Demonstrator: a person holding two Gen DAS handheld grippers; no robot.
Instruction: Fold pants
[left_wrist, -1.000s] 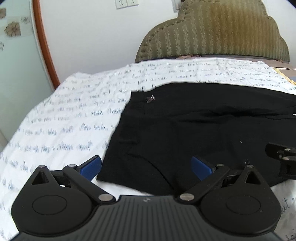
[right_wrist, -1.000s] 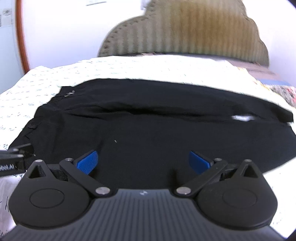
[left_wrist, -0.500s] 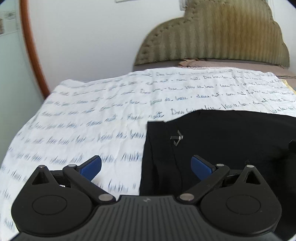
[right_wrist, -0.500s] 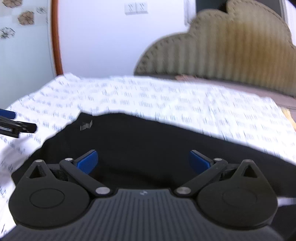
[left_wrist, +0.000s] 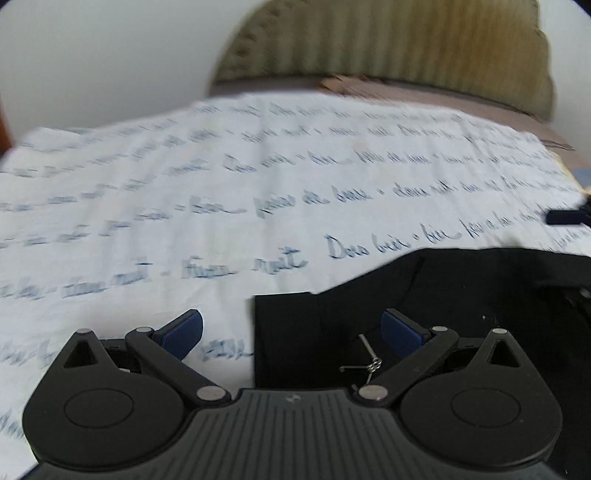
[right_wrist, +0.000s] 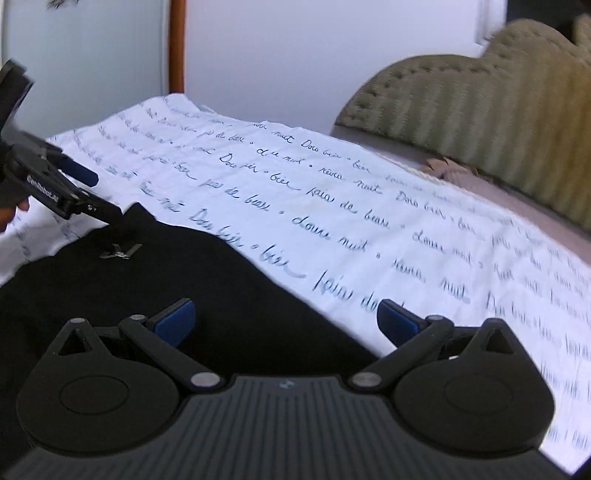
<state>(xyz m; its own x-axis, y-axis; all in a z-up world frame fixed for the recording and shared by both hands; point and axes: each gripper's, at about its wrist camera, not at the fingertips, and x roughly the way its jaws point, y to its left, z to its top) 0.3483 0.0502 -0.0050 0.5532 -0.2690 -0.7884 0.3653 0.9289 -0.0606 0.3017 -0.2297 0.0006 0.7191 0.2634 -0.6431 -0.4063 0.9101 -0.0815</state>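
Black pants (left_wrist: 461, 295) lie flat on a white sheet (left_wrist: 258, 192) with blue handwriting print. My left gripper (left_wrist: 291, 330) is open, low over the pants' waistband corner, where a small metal hook clasp (left_wrist: 371, 363) shows. My right gripper (right_wrist: 286, 317) is open, low over the far edge of the pants (right_wrist: 166, 280). The left gripper also shows in the right wrist view (right_wrist: 85, 192) at the far left, above the waistband corner by the clasp (right_wrist: 120, 253).
An olive padded headboard (right_wrist: 498, 110) and a brown mattress edge (left_wrist: 424, 96) stand behind the sheet. A white wall and an orange-framed panel (right_wrist: 177, 44) are at the left.
Both grippers have moved forward and down toward the far edge of the pants. The left one now sits over the waistband corner. Both stay open.
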